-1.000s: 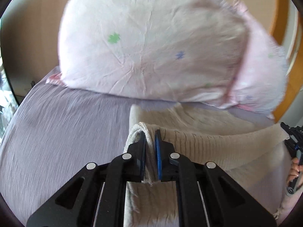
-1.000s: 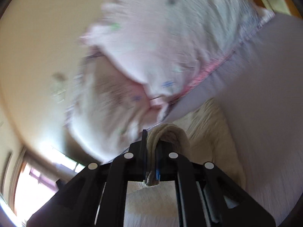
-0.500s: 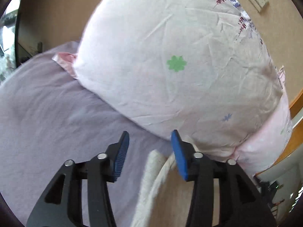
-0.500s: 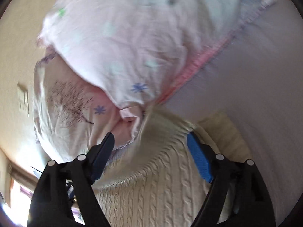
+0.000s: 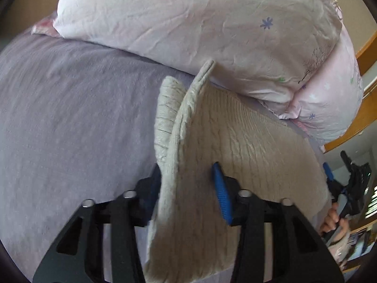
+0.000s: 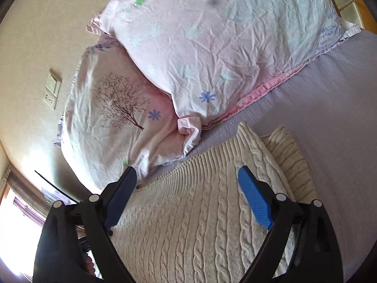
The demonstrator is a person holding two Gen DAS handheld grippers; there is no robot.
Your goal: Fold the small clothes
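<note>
A cream cable-knit sweater [image 6: 200,231] is lying on a lavender-sheeted bed [image 5: 70,129], its far edge resting just beside two pale pink floral pillows [image 6: 212,47] that are leaning against a beige wall at the head of the bed. The left gripper [image 5: 188,186] is hovering low over the sweater's left side with its blue-padded jaws standing wide; a raised flap of the knit is standing up between them, apparently touching the left pad, though nothing is being pinched. The right gripper [image 6: 188,200] is likewise hanging over the garment's right portion, jaws spread wide and holding nothing, the knit lying flat beneath them.

Judging by the doubled layers showing along the left edge, where a ribbed section is peeking out from under the upper layer, at least one fold appears to be in place. The upstanding flap is suggesting that the edge is not yet lying flat, so smoothing and probably a further fold are remaining.

The near end of the sweater is running out of both views behind the gripper bodies, so its full outline, sleeves and neckline are not showing. A wall switch plate [image 6: 53,89] is sitting left of the pillows.
</note>
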